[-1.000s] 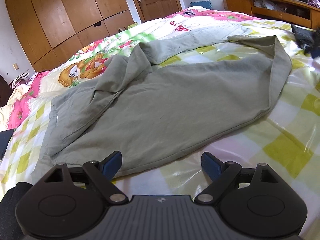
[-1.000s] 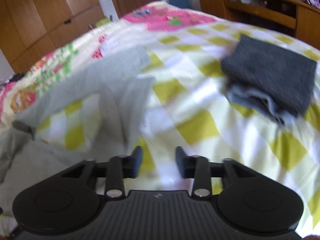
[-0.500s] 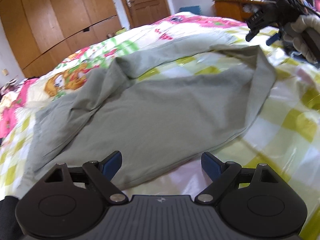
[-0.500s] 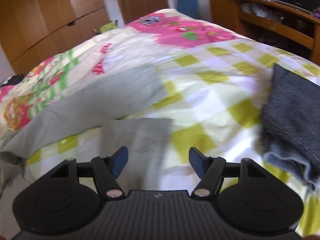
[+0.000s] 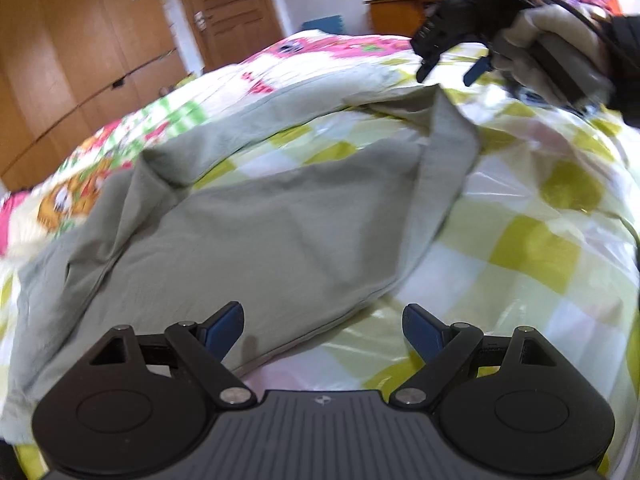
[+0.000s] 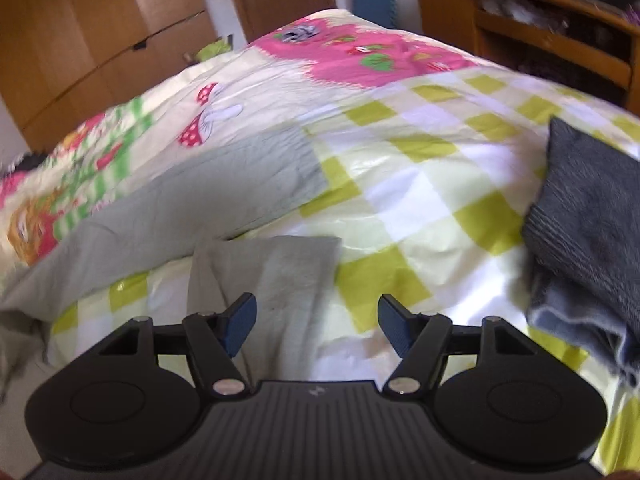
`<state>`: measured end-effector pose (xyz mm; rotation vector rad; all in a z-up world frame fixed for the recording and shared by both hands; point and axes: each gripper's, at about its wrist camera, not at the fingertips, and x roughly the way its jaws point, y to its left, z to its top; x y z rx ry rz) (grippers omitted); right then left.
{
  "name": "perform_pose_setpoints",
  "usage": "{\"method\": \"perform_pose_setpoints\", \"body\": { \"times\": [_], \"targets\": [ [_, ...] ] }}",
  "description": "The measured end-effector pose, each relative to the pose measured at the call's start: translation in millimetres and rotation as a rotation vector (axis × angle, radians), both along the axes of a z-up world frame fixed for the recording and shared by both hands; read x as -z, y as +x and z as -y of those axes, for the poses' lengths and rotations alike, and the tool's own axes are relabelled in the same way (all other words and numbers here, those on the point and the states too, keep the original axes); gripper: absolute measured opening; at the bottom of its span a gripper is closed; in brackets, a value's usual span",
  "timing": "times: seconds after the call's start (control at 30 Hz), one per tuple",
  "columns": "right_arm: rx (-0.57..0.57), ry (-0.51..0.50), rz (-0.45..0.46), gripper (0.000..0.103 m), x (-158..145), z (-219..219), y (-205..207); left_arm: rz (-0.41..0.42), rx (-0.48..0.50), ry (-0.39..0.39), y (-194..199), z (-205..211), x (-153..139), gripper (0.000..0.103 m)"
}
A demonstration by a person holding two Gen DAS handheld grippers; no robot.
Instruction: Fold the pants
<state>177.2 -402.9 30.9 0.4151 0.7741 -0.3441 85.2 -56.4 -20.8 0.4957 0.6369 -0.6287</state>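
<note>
Grey-green pants [image 5: 256,232] lie spread on the bed, one leg folded over near the far right. My left gripper [image 5: 323,328] is open and empty, just above the near edge of the pants. The right gripper also shows in the left wrist view [image 5: 452,70], held in a gloved hand, open, above the far leg end. In the right wrist view the right gripper [image 6: 317,324] is open and empty over a leg end of the pants [image 6: 280,276]; the other leg [image 6: 208,200] stretches left behind it.
The bed has a yellow-checked and cartoon-print cover [image 5: 540,248]. A folded dark grey garment [image 6: 588,200] lies at the right. A wooden wardrobe [image 5: 60,60], a door [image 5: 232,16] and a wooden shelf unit [image 6: 540,36] stand behind.
My right gripper has opened wider and moved left over the pants' leg end. My left gripper stayed open and came lower and closer to the pants' near edge.
</note>
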Motion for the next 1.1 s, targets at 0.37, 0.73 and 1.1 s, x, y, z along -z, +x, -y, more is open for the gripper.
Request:
{"method": "perform_pose_setpoints", "body": {
  "times": [0.37, 0.73, 1.1],
  "targets": [
    [-0.039, 0.128, -0.039, 0.023, 32, 16, 17, -0.041, 0.050, -0.001, -4, 16, 3, 0.099],
    [-0.046, 0.224, -0.043, 0.042, 40, 15, 21, -0.053, 0.044, -0.010, 0, 18, 4, 0.099],
    [-0.026, 0.362, 0.187, 0.004, -17, 44, -29, -0.028, 0.019, -0.017, 1, 18, -10, 0.099]
  ]
}}
